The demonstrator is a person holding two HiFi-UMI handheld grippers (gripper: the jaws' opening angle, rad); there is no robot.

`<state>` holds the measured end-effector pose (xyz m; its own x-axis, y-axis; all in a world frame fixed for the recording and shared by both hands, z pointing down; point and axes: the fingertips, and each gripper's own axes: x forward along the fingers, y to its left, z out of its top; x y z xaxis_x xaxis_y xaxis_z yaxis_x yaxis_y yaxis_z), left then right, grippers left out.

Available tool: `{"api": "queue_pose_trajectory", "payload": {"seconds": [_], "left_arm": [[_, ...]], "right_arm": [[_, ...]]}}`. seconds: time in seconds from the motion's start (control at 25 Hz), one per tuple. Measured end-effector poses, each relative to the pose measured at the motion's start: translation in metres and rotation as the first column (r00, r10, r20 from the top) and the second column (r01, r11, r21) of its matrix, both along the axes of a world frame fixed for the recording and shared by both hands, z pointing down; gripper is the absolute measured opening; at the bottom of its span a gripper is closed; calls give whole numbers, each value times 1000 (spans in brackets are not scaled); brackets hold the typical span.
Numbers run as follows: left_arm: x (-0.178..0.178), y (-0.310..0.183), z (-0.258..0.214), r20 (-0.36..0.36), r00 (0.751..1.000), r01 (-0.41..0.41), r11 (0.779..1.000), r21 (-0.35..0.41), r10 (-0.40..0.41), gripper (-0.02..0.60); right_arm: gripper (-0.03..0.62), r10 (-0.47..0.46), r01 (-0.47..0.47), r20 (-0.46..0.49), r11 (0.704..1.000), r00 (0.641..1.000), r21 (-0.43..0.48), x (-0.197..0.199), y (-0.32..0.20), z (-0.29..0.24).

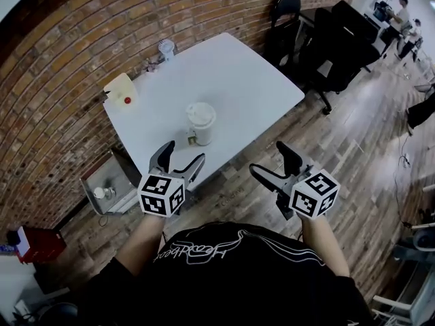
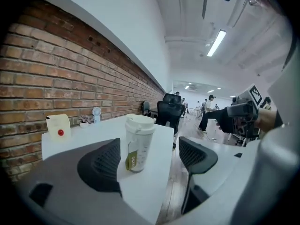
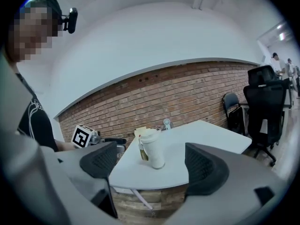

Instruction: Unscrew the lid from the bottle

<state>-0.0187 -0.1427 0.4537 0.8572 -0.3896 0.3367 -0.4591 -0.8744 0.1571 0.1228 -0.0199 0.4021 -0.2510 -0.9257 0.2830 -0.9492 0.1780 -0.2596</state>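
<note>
Both tongs are spread wide and pinch nothing: the left gripper (image 1: 183,153) and the right gripper (image 1: 266,158) hang in the air before the near edge of the white table (image 1: 238,80), each apart from the bottle (image 1: 201,126). This bottle stands upright near that edge, with its lid (image 1: 201,112) on top and a small tag (image 2: 131,159) at its side. Farther back, toward the brick wall (image 1: 61,80), stand a cream box (image 1: 121,90) with a red dot and a small white fan (image 1: 166,48)

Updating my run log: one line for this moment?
bottle: upright, lid on | left gripper: open, empty | right gripper: open, empty
</note>
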Motion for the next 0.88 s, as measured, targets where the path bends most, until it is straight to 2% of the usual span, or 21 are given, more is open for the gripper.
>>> {"api": "queue_pose_trajectory", "payload": {"seconds": [0.24, 0.32, 0.52, 0.72, 0.88], "left_arm": [[13, -31, 23, 76, 996, 40, 999, 32, -43, 388], [19, -40, 27, 76, 996, 47, 998, 36, -49, 390], [43, -40, 45, 67, 997, -34, 999, 7, 34, 390], [52, -53, 57, 62, 998, -14, 1000, 23, 13, 390], [59, -58, 60, 26, 999, -42, 999, 21, 41, 390]], "right_arm": [[434, -80, 80, -7, 997, 997, -16, 10, -38, 4], [434, -109, 109, 4, 994, 994, -20, 13, -52, 9], [434, -208, 209, 29, 978, 978, -22, 11, -89, 15], [434, -359, 359, 14, 933, 933, -34, -6, -121, 20], [433, -464, 463, -18, 885, 886, -39, -23, -142, 26]]}}
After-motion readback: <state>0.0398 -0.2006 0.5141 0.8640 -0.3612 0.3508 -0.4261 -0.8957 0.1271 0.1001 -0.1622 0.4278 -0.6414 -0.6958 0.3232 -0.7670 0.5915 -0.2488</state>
